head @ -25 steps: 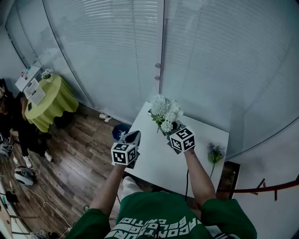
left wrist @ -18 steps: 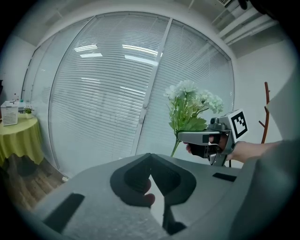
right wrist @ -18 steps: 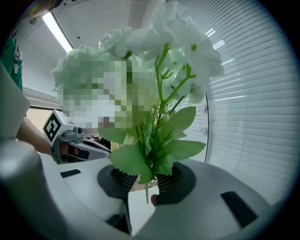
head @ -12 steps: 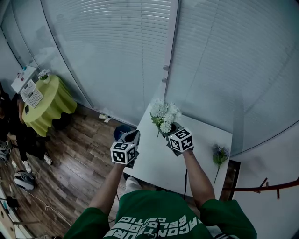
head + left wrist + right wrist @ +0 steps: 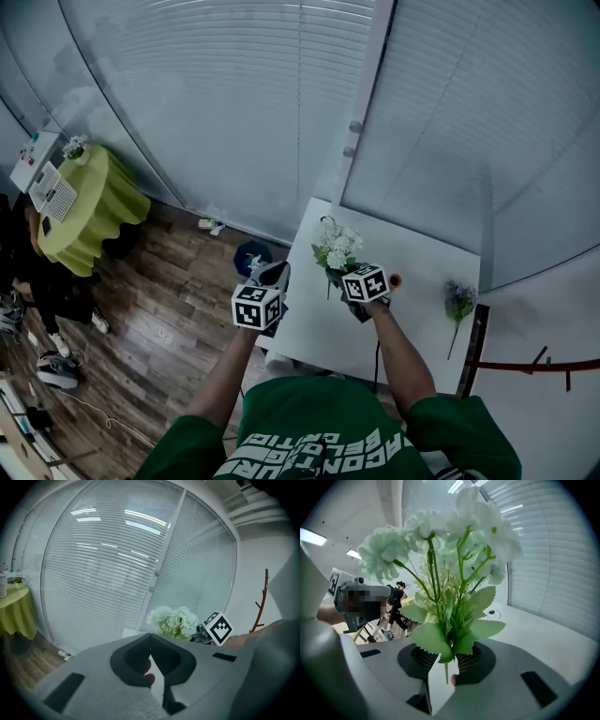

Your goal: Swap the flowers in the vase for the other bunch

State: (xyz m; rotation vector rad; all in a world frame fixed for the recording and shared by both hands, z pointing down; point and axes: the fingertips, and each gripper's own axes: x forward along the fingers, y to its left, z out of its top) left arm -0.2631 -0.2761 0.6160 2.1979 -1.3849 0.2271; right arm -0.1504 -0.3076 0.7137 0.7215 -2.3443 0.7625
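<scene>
The right gripper (image 5: 351, 270) has dropped toward the counter (image 5: 412, 258) since a second ago, taking the white flowers (image 5: 336, 246) with it, so they look smaller in the head view. Left to right now: the left gripper (image 5: 273, 275) hangs just off the counter's left edge over the wood floor (image 5: 178, 309), jaws pressed together, nothing in them. Mid-frame are the white flowers, stems pinched in the right gripper's jaws, blooms leaning up-left. The purple flowers (image 5: 458, 300) lie flat near the counter's right edge, well apart.
</scene>
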